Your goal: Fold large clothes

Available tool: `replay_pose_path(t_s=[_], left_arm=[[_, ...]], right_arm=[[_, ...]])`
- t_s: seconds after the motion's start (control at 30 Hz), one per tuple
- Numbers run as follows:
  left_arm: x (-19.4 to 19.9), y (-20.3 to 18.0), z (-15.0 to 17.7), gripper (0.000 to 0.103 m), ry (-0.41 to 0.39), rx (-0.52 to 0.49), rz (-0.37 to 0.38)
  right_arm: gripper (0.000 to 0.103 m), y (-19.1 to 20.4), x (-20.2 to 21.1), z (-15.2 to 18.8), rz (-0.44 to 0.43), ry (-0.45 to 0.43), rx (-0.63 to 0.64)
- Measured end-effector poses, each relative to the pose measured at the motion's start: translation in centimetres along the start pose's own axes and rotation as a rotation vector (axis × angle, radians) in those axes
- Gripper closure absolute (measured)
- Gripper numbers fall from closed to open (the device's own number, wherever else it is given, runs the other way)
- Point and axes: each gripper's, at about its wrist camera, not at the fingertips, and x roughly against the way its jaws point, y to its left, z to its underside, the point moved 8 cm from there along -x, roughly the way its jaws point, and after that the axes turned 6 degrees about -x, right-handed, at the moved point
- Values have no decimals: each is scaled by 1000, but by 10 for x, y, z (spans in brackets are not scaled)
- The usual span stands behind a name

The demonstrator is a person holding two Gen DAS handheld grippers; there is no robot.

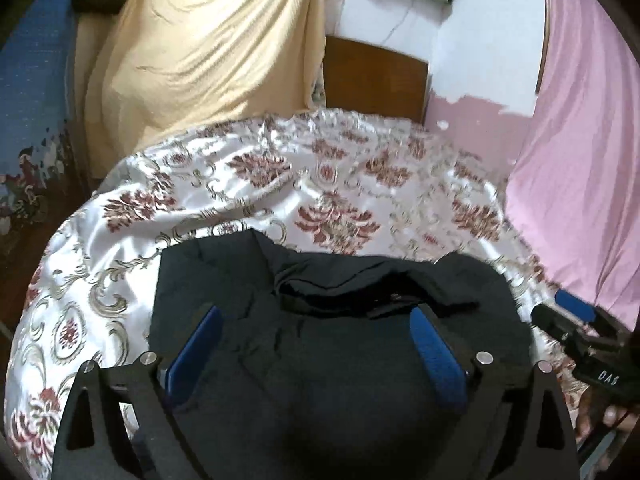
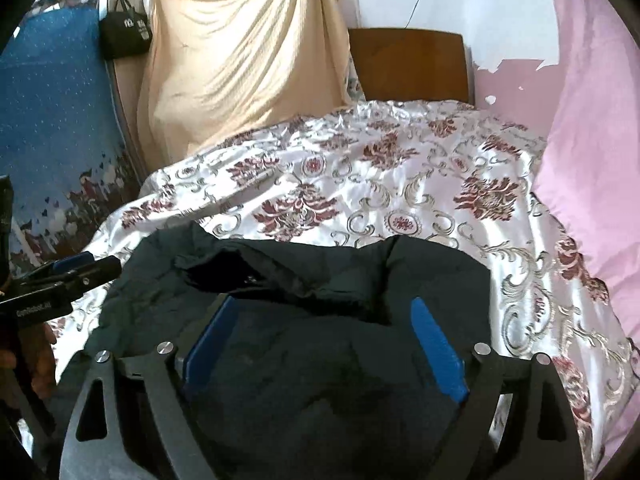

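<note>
A dark, bulky garment (image 1: 340,360) lies folded in a rough rectangle on the bed, its top edge rumpled with a loose flap. In the left wrist view my left gripper (image 1: 316,312) hovers over it, blue pads (image 1: 200,344) spread wide and clear of the cloth. The right gripper (image 1: 576,320) shows at that view's right edge, held by a hand. In the right wrist view the same garment (image 2: 320,360) lies under my right gripper (image 2: 323,304), which is also open with nothing pinched. The left gripper (image 2: 80,268) pokes in from the left there.
A shiny white bedspread (image 1: 320,184) with maroon flowers covers the bed. Behind it hang a cream cloth (image 1: 208,48) and a wooden headboard (image 1: 372,76). A pink sheet (image 2: 592,120) drapes at the right, a blue patterned panel (image 2: 52,100) and a black bag (image 2: 124,32) at the left.
</note>
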Motion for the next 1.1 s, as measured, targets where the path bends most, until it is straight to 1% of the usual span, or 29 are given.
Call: replay_pose_path(t_s=[0.13,0.2,0.27,0.33,0.37,0.53,0.6,0.67,0.87,1.0,1.1], left_arm=[[42,-2,0,3,-72,46,6],[58,-2,1,0,-93,64,9],[72,-3,2,0,-100,78,12],[87,-4,5,0,-89,81,-3],[92,-5,6,0,-87,78,-7],[123,-11,16,0,-85,34,-32],[133,-15,23,0,-81,20,-28],[143,-18,30,0,-83,8,-25],[179,-26,55,0,-112,-20,-22],[204,-32,78,0,-121,-60,-29],[218,-35,91,0,-117,-71,-40]], right_arm=[[13,1,36,3,0,-38,-29],[13,1,54,4,-4,-52,-37],[8,3,69,5,-5,-61,-41],[4,5,86,7,-9,-75,-42],[2,6,94,9,-11,-82,-40],[2,17,132,16,-12,-117,-25],[2,21,146,19,-30,-131,-21],[2,26,159,24,-28,-143,-19],[2,37,198,48,9,-160,27],[2,44,222,62,26,-170,65],[2,47,241,74,43,-182,88]])
